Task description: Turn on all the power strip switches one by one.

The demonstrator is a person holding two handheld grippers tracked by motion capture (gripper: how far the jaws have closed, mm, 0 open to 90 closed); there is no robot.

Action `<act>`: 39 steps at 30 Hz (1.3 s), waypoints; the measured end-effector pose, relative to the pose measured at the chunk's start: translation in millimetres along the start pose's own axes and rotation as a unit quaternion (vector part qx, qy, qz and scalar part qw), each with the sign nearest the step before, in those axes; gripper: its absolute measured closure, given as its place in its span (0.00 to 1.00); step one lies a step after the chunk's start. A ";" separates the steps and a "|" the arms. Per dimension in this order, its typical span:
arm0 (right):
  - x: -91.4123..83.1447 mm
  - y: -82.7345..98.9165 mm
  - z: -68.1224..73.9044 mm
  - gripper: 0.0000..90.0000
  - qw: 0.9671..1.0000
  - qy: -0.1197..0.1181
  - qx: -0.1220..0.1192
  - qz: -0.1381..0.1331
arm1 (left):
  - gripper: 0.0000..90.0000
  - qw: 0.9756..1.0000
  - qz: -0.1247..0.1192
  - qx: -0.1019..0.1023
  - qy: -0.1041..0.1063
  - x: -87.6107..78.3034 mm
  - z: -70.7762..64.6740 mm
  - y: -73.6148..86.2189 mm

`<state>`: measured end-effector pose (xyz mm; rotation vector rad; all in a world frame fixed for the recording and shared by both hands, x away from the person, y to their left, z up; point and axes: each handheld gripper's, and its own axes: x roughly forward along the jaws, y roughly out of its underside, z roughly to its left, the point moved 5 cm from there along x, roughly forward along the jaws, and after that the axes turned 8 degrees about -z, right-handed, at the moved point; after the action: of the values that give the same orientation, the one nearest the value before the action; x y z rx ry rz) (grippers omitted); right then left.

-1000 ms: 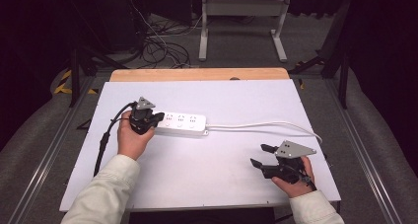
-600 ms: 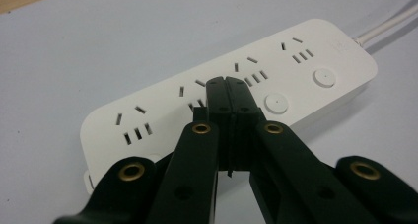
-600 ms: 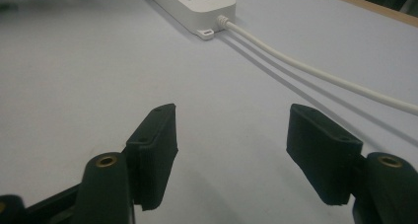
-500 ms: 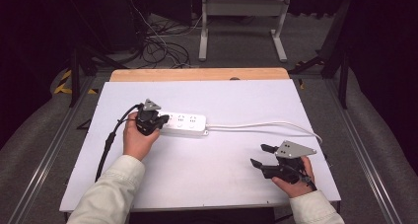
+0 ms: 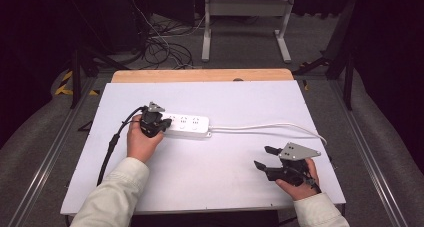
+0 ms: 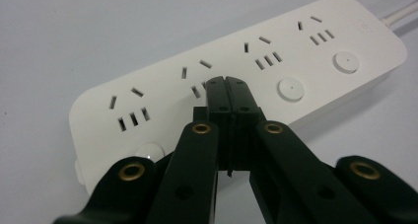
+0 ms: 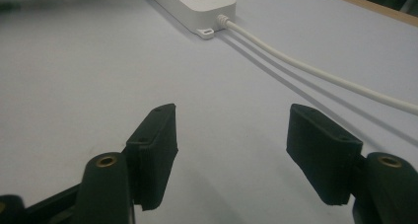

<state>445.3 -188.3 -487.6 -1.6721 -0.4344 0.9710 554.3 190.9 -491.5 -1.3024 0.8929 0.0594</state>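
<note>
Pressing: left hand-held gripper (image 6: 227, 93) clenched, tips over power strip (image 6: 296, 51) | right hand-held gripper (image 7: 231, 155) spread wide, empty

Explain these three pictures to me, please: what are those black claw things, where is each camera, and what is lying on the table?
No robot is here: a person holds a black two-jaw hand gripper in each hand. The high view looks down from above the white table; the other two cameras ride on the grippers and look along their jaws.

On the table lies a long white plastic power strip with round buttons, and its white cable runs off to the right.

The left gripper has its jaws pressed together with nothing between them, its tip right over the strip's second socket group. The right gripper rests nearer the person with jaws wide apart, holding nothing.
</note>
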 end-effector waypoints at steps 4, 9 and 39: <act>0.0 0.0 0.2 0.40 1.000 0.000 0.000 0.000 | 1.00 1.000 0.000 0.003 0.000 0.0 -0.3 0.4; 0.0 0.0 0.4 0.40 1.000 0.000 -0.001 0.001 | 1.00 1.000 -0.001 0.006 -0.004 0.4 1.3 0.5; 1.1 0.3 1.6 0.40 1.000 -0.002 -0.003 0.003 | 1.00 1.000 0.007 0.020 -0.015 2.5 -1.8 2.2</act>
<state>444.6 -186.7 -488.4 -1.6773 -0.4357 0.9783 553.9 189.1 -494.7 -1.2563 0.8739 0.0709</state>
